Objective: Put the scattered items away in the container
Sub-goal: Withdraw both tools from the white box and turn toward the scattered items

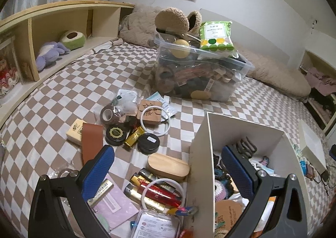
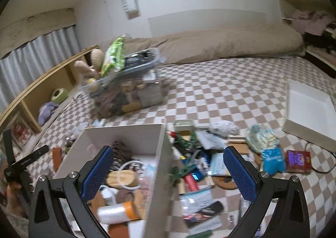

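Your bed (image 1: 63,82) carries a brown-and-white checked sheet, a shelved headboard along one edge and a rolled beige blanket by the wall. The white box (image 1: 241,126) sits mid-bed, scattered items either side. Both left gripper (image 1: 168,166) and right gripper (image 2: 168,164) hang released, empty; the right view is blurred.

Two white rings (image 1: 155,119) lie on the bedspread, beside two black round tins (image 1: 116,135). Two plush toys (image 1: 51,53) sit on one shelf (image 1: 21,28).
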Demonstrator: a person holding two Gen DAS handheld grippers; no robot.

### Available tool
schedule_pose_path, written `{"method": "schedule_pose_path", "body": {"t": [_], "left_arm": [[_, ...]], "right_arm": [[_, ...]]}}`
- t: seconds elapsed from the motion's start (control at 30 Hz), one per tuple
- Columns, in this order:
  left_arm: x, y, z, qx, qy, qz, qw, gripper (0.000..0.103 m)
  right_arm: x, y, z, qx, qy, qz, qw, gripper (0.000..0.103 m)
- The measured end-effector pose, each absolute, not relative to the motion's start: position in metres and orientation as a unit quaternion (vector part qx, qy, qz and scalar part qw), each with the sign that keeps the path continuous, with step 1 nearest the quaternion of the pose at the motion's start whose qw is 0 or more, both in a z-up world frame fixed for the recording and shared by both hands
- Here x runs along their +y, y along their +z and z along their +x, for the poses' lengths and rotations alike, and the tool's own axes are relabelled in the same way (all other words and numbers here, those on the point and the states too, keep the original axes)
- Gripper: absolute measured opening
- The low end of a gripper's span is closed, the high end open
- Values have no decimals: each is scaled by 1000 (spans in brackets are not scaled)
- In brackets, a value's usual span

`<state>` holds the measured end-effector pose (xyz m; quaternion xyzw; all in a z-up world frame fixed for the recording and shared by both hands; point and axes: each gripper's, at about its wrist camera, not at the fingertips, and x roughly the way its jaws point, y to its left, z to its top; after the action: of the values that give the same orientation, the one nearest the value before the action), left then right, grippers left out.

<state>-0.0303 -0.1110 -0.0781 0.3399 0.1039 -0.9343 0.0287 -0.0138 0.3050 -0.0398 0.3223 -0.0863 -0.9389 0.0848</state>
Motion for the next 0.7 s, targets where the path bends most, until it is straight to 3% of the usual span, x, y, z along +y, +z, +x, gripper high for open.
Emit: {"method": "schedule_pose_path", "body": {"t": [0.7], "left_arm": [[-100, -94, -37, 23, -935, 348, 60, 103]], "right_arm": [[394, -106, -2, -158, -932, 317, -73, 103]]}}
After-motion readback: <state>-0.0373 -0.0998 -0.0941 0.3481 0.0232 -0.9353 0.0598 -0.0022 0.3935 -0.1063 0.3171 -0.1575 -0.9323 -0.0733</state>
